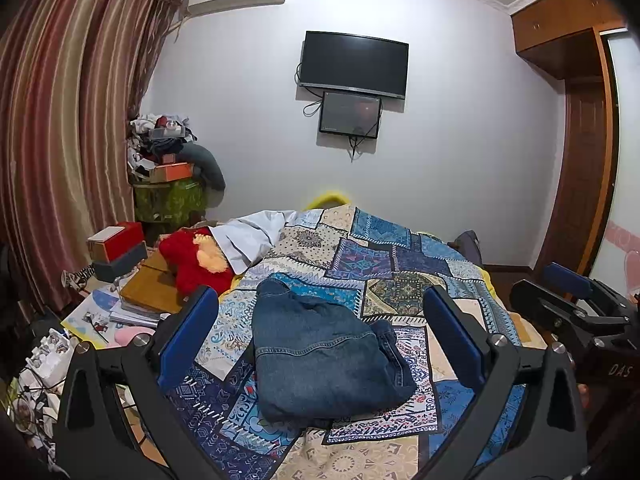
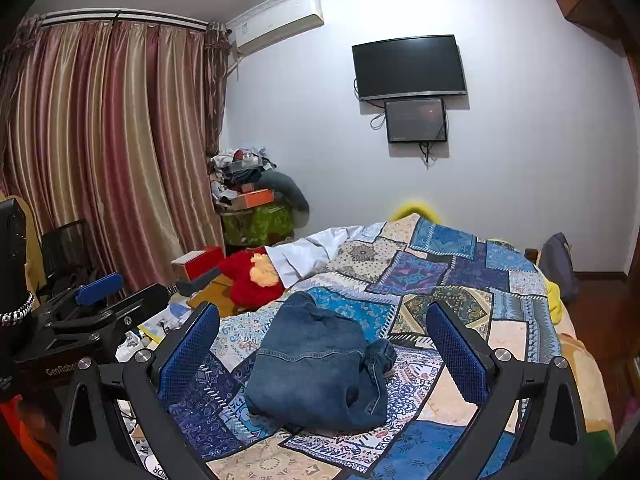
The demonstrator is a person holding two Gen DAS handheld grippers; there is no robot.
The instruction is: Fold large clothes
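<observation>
A blue denim garment (image 1: 324,356) lies folded into a compact bundle on the patchwork bedspread (image 1: 384,264), a cuff sticking out on its right side. In the right wrist view the same denim bundle (image 2: 320,372) lies on the bedspread (image 2: 440,276). My left gripper (image 1: 320,340) hovers above it, open, with nothing between its blue pads. My right gripper (image 2: 324,344) is also open and empty, held above the bundle. The right gripper (image 1: 576,304) shows at the right edge of the left wrist view, and the left gripper (image 2: 100,300) at the left of the right wrist view.
A red plush toy (image 1: 192,260) and a white cloth (image 1: 248,240) lie at the bed's far left. Boxes and books (image 1: 120,248) crowd the bedside on the left, with cluttered items below. Curtains (image 1: 72,120) hang left; a wardrobe (image 1: 576,160) stands right.
</observation>
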